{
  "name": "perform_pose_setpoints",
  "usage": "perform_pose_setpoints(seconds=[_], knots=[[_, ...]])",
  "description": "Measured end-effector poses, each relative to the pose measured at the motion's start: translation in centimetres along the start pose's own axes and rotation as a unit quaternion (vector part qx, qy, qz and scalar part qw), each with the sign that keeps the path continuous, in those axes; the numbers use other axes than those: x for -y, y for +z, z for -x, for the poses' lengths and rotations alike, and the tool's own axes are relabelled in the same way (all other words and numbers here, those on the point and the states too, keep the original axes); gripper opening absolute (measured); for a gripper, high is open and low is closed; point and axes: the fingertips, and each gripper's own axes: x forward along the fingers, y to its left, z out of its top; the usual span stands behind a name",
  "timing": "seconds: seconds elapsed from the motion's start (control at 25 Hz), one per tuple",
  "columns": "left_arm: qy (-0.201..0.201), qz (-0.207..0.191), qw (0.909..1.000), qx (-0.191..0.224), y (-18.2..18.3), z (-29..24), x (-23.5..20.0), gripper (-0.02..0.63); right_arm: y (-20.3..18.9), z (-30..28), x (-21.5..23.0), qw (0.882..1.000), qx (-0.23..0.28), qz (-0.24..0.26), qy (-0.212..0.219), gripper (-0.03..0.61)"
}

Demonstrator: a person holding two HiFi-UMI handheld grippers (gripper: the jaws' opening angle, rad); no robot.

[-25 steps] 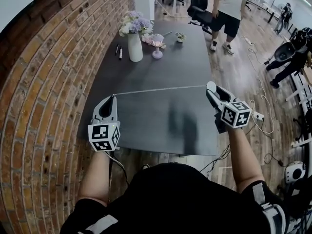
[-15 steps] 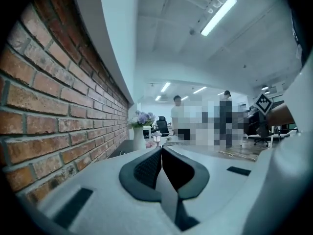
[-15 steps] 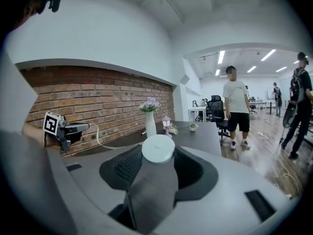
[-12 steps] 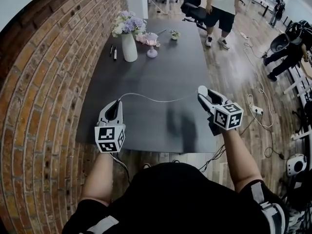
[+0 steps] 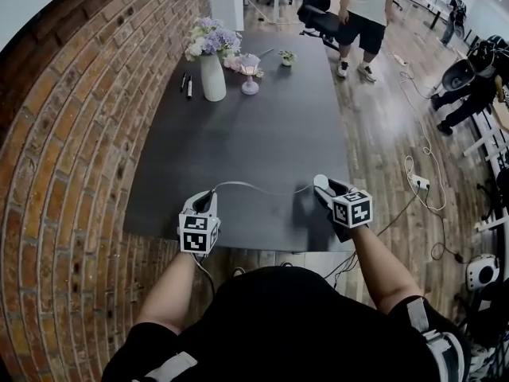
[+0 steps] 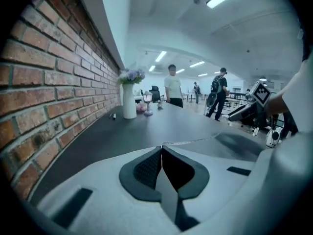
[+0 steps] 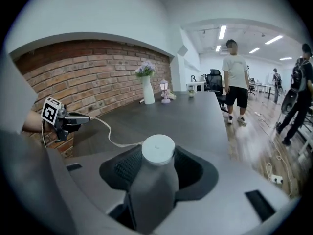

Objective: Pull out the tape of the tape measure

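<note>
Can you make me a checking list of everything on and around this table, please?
Surface: dark table, on a wood floor.
Job's things: round white tape measure; its tape is out, hanging slack in a curve between the two grippers.
Clutter: white vase of flowers, small pink lamp, tiny plant and pens, all at the far end.
Grippers: left hand-held gripper shut on the tape's end; right hand-held gripper shut on the tape measure.
Cables: cords and a power strip on the floor at the right.
Surroundings: brick wall on the left; people standing beyond the table.
</note>
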Motion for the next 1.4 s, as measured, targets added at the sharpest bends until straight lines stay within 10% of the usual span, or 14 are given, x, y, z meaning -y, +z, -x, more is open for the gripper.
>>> perform_pose_setpoints(seconds=[0.36, 0.84, 1.08, 1.24, 1.4], knots=[[-0.01, -0.028, 0.9933, -0.112, -6.7, -1.3, 1.2, 0.012, -5.6, -2.0, -0.8, 0.997, -0.08, 0.008, -0.006, 0.204], [0.023, -0.033, 0.9888, -0.144, -8.1, -0.7, -1.2, 0.066, -7.4, -2.1, -0.4, 0.993, -0.12, 0.022, 0.002, 0.226], [0.126, 0.079, 0.9888, 0.002, -2.5, 2.1, -8.0, 0.101, 1.4, 1.8, 3.6, 0.996, 0.072, -0.042, -0.043, 0.253], [0.141, 0.084, 0.9808, 0.105, 4.4, 4.2, -9.1, 0.049, 7.0, 5.2, 6.4, 0.98, 0.162, -0.061, -0.1, 0.02], [0.115, 0.081, 0.9749, 0.173, 9.4, 5.3, -7.4, 0.011, 10.1, 6.4, 5.4, 0.975, 0.199, -0.048, -0.087, -0.002]])
